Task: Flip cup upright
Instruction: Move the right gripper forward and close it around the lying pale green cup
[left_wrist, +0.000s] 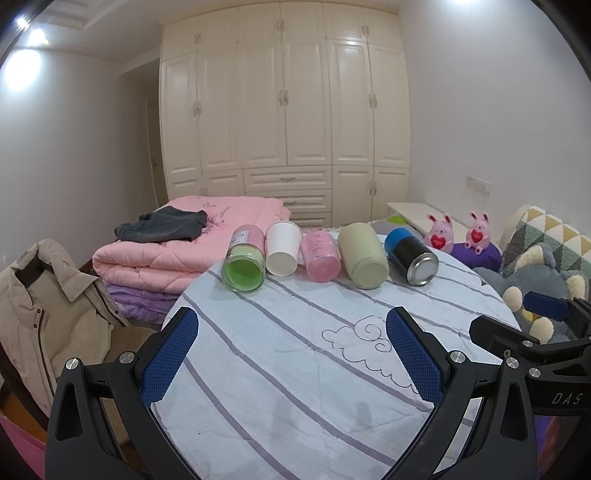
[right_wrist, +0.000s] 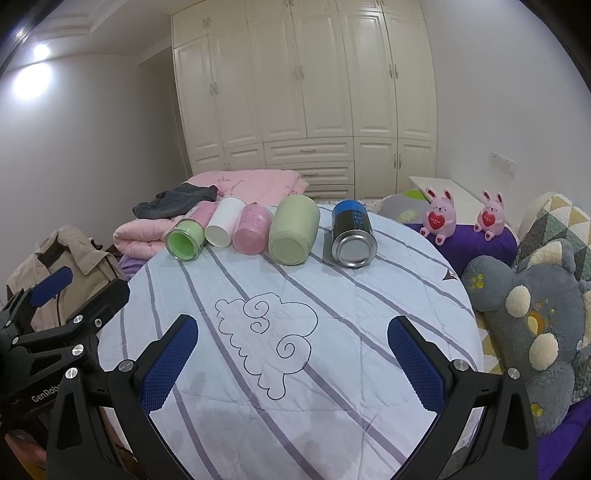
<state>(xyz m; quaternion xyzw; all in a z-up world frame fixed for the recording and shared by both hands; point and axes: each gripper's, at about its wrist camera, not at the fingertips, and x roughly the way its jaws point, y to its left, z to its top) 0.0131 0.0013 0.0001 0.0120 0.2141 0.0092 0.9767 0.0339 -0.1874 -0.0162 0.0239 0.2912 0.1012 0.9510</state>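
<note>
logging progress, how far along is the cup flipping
Nothing looks done: the green jar, white paper cup, pink cup, pale green cup and blue-capped can all lie on their sides on the table. Nothing is in hand: left claw and right claw are open. All flipping remains.

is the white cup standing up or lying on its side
Lying on its side. The white cup rests on the table with its round end facing the camera, wedged in the row of tipped containers.
</note>
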